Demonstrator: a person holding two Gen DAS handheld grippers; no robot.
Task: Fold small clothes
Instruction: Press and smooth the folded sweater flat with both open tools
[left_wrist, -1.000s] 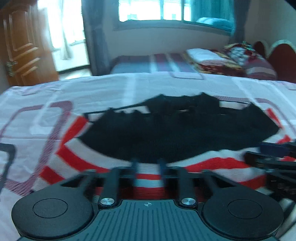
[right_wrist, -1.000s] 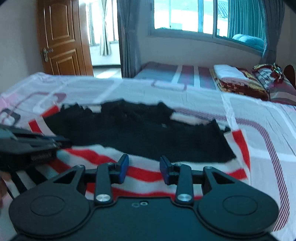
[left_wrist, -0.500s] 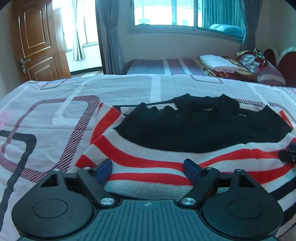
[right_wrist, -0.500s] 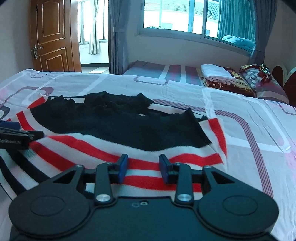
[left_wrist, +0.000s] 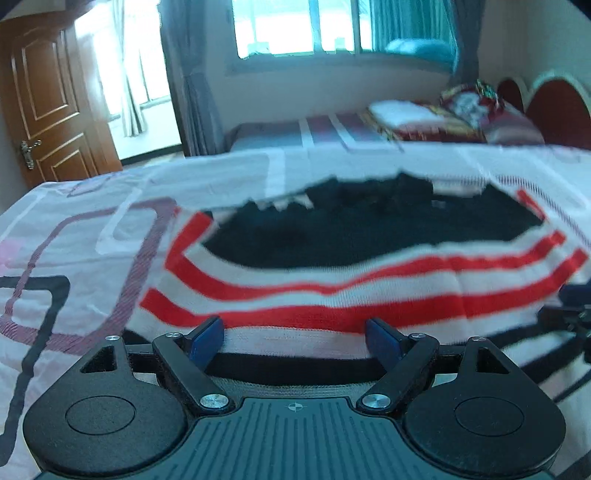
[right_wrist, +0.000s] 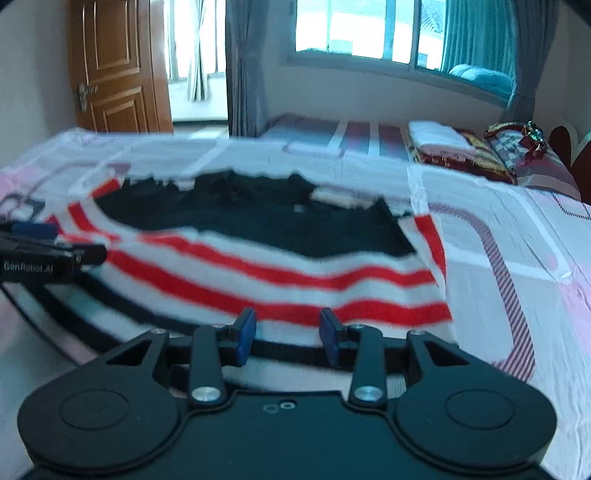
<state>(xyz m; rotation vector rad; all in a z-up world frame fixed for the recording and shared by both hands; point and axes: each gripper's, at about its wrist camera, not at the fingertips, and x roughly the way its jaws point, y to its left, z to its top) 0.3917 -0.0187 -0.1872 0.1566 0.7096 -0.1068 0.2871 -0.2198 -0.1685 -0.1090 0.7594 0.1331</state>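
Observation:
A small knit sweater (left_wrist: 332, 240), black at the top with red, white and black stripes below, lies flat on the patterned bed sheet (left_wrist: 74, 229). My left gripper (left_wrist: 295, 338) hovers at the sweater's near hem, open wide, with the cloth lying beyond and below the blue pads (left_wrist: 207, 338) and nothing pinched. The same sweater (right_wrist: 258, 229) fills the right wrist view. My right gripper (right_wrist: 288, 332) is over its near right part, with a narrow, empty gap between the jaws. Each gripper shows at the other view's edge: the left gripper (right_wrist: 37, 251) and the right gripper (left_wrist: 576, 314).
The sheet (right_wrist: 517, 240) stretches out on both sides of the sweater. Behind is a second bed (right_wrist: 351, 136) with folded blankets (right_wrist: 443, 142) and a red headboard (left_wrist: 554, 107). A wooden door (left_wrist: 48, 103) stands at the far left, and a curtained window (right_wrist: 369, 29) at the back.
The left jaws went from nearly shut to wide open. Both grippers drew back towards the near hem, so more of the striped part shows in front of them.

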